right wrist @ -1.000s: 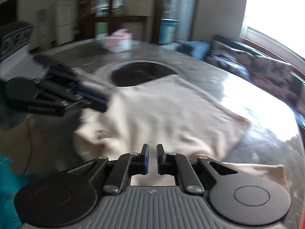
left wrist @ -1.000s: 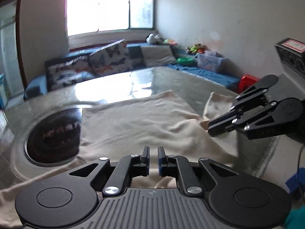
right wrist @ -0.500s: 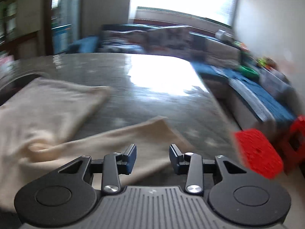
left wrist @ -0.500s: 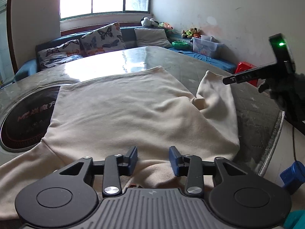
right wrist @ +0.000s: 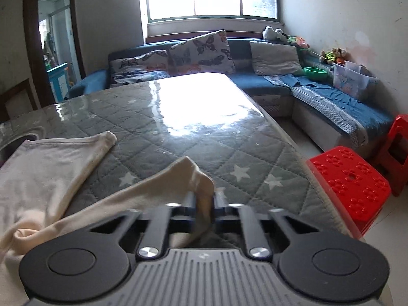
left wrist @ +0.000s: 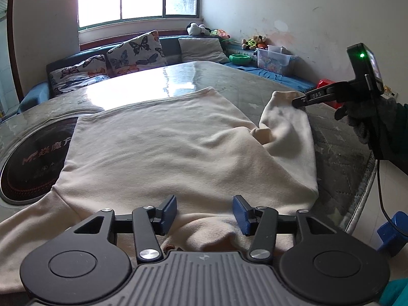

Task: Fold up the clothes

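A cream long-sleeved garment (left wrist: 165, 148) lies spread flat on the table, with its hem at the far side. My left gripper (left wrist: 205, 213) hovers over its near edge. Its jaws are opening, and a low ridge of cloth lies between the blue pads (left wrist: 169, 210) without being pressed. At the right, the right gripper (left wrist: 297, 102) is shut on the end of the right sleeve (left wrist: 285, 117) and holds it lifted off the table. In the right wrist view the sleeve cuff (right wrist: 193, 176) is pinched between the fingers of the right gripper (right wrist: 204, 200). The sleeve trails left to the garment body (right wrist: 51, 163).
The table (right wrist: 229, 153) has a grey quilted star cover under a glossy sheet. A round black hob (left wrist: 30, 153) is set into it at the left. Red stools (right wrist: 349, 183) stand past the table's right edge. A blue sofa (right wrist: 255, 81) with cushions lines the far walls.
My left gripper went from shut to open and sank toward the garment. The right gripper swung right, away from the garment body, opened over the sleeve end, then shut on it.
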